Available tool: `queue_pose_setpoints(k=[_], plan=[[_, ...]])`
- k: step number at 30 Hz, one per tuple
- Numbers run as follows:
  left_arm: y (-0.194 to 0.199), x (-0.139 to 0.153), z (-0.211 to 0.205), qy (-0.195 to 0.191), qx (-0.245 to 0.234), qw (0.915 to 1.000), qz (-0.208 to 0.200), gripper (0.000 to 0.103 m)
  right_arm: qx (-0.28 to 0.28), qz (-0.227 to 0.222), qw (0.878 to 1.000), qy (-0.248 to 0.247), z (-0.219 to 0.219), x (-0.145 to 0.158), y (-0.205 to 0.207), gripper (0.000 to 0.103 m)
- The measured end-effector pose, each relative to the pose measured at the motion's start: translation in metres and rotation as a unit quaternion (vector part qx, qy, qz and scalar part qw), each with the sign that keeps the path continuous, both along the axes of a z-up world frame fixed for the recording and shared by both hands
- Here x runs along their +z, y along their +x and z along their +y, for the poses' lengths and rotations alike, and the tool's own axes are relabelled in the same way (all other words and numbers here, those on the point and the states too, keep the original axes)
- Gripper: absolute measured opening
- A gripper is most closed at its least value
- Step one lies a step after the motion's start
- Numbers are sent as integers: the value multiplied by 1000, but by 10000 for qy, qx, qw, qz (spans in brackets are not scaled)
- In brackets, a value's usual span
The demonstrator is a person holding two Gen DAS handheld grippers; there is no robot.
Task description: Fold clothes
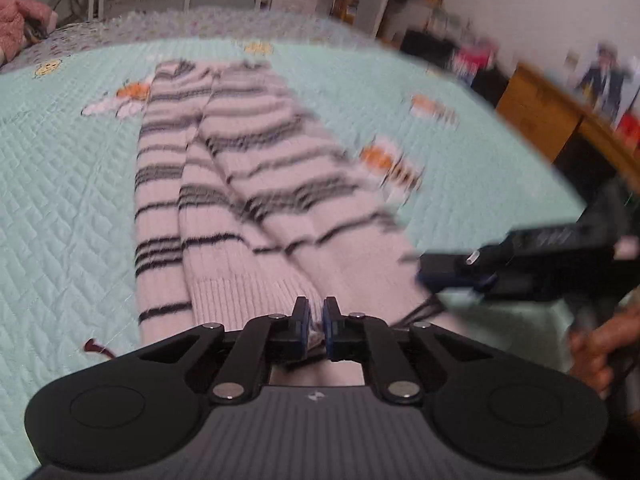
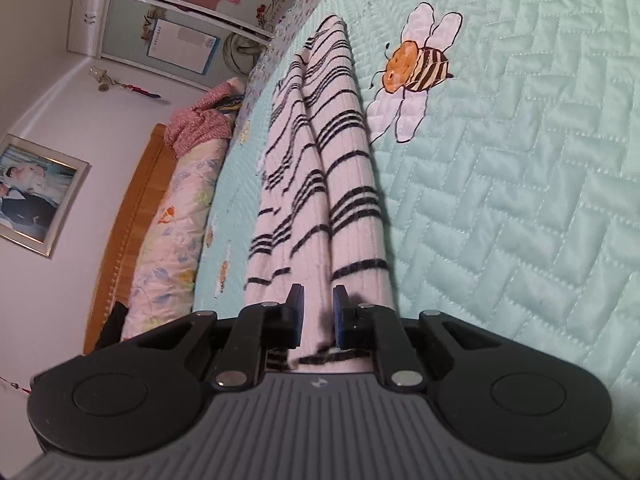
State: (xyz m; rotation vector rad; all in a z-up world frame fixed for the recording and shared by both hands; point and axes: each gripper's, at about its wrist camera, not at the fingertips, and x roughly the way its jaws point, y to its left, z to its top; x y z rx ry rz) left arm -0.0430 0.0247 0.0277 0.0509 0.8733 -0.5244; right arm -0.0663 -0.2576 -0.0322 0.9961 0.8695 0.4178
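- The striped sweater (image 1: 224, 184) lies lengthwise on the quilted bed cover (image 1: 68, 184), folded into a long narrow band running from the near hem toward 12 o'clock in both wrist views.
- The left gripper (image 1: 316, 322) has its fingers nearly together, pinching the ribbed hem of the sweater at the near end.
- The right gripper (image 2: 318, 312) sits over the same near end; its fingers stand a little apart with knit fabric between them, and whether the pads press on it I cannot tell.
- In the left view the right gripper (image 1: 452, 276) shows at 3 o'clock, a hand (image 1: 600, 344) on its handle.
- Step in hand, as I judge it: securing the near hem at two corners for a crosswise fold.
- The next move calls for lifting both corners evenly and carrying them toward the far end, keeping the band flat.
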Motion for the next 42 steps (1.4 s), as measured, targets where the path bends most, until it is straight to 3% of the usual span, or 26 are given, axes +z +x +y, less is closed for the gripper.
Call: queue_pose_setpoints(k=[1,3,5,7,9,11,13,16,19,23,26,29,31,32,34,36,39,42], plan=[[-1,-7,-4,242,-54,9997,51,8,19,46,10000,-3,0,-2,1,19],[-5,-13,-6,374,-119,9992,12,11,-39,102,9998,176,-1,-5,-2,20],[-7,-10,-3,142,-148,9998,67,23,-48,-78,9999,64,1,2,-4,21],[-7,-6,1,-150,-207,9995,198,43,48,-316,9994,-116,7,13,-2,21],[-10,1,0,-228,-431,9984,288,47,168,-456,9988,-115,12,19,3,21],[-11,8,-1,-215,-502,9983,223,47,266,-495,9984,-17,16,20,10,21],[-9,17,4,-467,-449,9978,135,47,351,-386,9986,83,20,14,17,23],[2,21,16,-970,-71,9953,44,51,396,-73,9990,167,21,-5,22,26],[22,3,18,-905,364,9950,208,53,305,22,9983,493,17,-19,19,24],[36,-18,18,-1000,473,9927,488,52,400,-6,9986,354,17,-9,21,24],[35,-12,14,-884,398,9942,455,52,444,-258,9983,282,18,7,21,28],[36,-2,24,-1175,519,9905,481,52,504,-431,9971,375,19,11,27,28],[37,3,31,-1395,642,9874,372,54,464,-292,9982,245,18,3,31,29],[39,2,31,-1378,681,9875,362,56,427,-119,9989,175,17,-5,32,28],[44,-9,29,-1172,705,9894,480,56,314,-36,9987,389,13,-20,31,14],[44,-15,30,-1162,649,9901,457,56,222,18,9986,482,10,-25,29,10],[44,-10,32,-1213,719,9889,477,56,200,-9,9986,490,9,-17,27,14],[38,1,39,-1430,887,9844,509,57,232,-241,9983,487,11,-1,23,29]])
